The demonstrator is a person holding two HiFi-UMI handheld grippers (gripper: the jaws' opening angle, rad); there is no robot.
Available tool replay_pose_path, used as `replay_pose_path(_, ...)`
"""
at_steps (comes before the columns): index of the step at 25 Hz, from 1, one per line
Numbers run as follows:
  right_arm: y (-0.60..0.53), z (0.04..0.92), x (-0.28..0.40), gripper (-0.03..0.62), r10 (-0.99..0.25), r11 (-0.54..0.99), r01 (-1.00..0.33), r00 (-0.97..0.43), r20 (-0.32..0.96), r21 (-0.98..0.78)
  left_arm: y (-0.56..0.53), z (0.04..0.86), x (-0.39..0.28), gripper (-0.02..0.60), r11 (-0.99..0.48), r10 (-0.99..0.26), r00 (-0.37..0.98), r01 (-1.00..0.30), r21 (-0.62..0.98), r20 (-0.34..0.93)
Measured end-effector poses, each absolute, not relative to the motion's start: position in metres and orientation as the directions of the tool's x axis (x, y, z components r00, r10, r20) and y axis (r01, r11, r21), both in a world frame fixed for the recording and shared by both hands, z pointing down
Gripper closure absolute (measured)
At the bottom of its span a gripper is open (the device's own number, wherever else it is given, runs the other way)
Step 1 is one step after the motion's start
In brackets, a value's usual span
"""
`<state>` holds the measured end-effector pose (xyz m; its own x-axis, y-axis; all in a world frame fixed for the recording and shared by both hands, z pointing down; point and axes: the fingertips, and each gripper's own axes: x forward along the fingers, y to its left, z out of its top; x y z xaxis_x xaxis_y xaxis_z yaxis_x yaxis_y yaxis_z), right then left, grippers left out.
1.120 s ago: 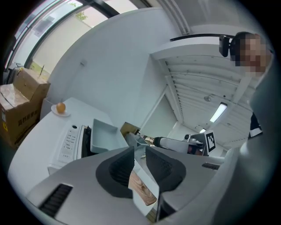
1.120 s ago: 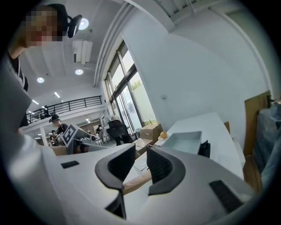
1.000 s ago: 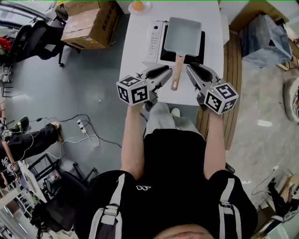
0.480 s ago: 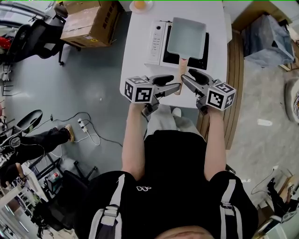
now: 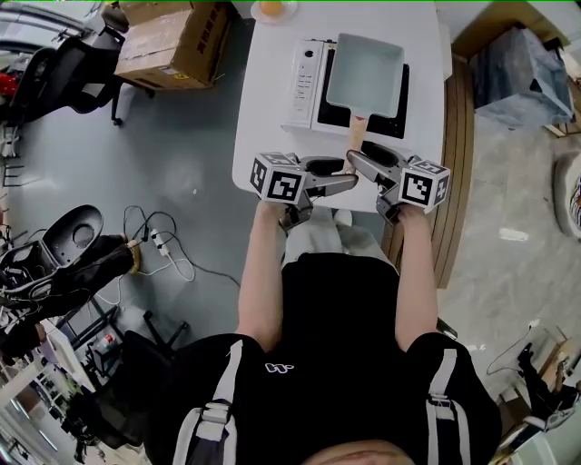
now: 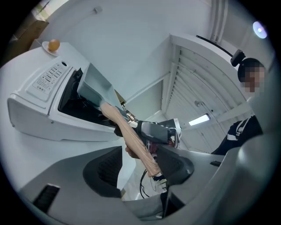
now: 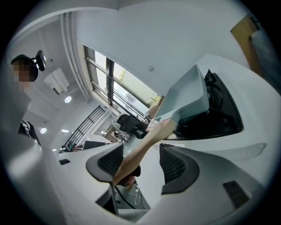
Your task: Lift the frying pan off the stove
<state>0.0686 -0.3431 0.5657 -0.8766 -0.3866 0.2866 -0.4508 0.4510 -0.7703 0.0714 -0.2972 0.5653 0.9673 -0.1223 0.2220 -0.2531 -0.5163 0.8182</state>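
Note:
A pale grey rectangular frying pan [image 5: 365, 73] sits on the black cooktop of a white stove [image 5: 304, 82]. Its wooden handle [image 5: 356, 134] points toward me. My left gripper [image 5: 343, 174] and right gripper [image 5: 359, 162] face each other at the handle's end. In the left gripper view the handle [image 6: 131, 136] runs between the wide jaws of the left gripper [image 6: 140, 165], its tip near the right pad. In the right gripper view the right gripper [image 7: 141, 161] is opening its jaws, with the handle [image 7: 145, 140] slanting between them. Neither pair of pads presses on it.
The stove stands on a white table [image 5: 263, 118] with a small plate holding an orange ball [image 5: 269, 9] at the far end. A cardboard box [image 5: 177, 41] and an office chair [image 5: 64, 64] stand left. A wooden bench [image 5: 454, 136] and a grey bag [image 5: 508, 68] are right.
Both grippers have swung inward from either side of the handle and now point at each other around its end. Their jaws have spread wider.

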Motion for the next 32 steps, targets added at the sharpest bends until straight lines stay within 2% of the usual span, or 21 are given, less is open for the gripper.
replay_pose_path(4,-0.343,0.57,0.062,0.336,-0.364,0.43,-0.4,-0.897,0.25,-0.809,-0.294,0.564,0.075,0.38,-0.5,-0.093,0.981,-0.192,0.845,0.168)
replay_pose_path(9,-0.343,0.563,0.054,0.387,-0.34,0.417,-0.323,-0.922,0.184,-0.85,-0.293,0.56,0.077,0.402,-0.46,-0.064,0.991,-0.135,0.878,0.12)
replay_pose_path(18,-0.343,0.564,0.056,0.401,-0.364,0.423,-0.297,-0.921,0.14,-0.856,-0.29,0.561,0.08,0.393,-0.546,-0.044,0.987,-0.153,0.824,0.154)
replay_pose_path(32,-0.341,0.543,0.058,0.401,-0.378,0.463,-0.274,-0.921,0.092,-0.843,-0.288,0.54,0.082,0.387,-0.583,-0.061,0.989,-0.142,0.8,0.131)
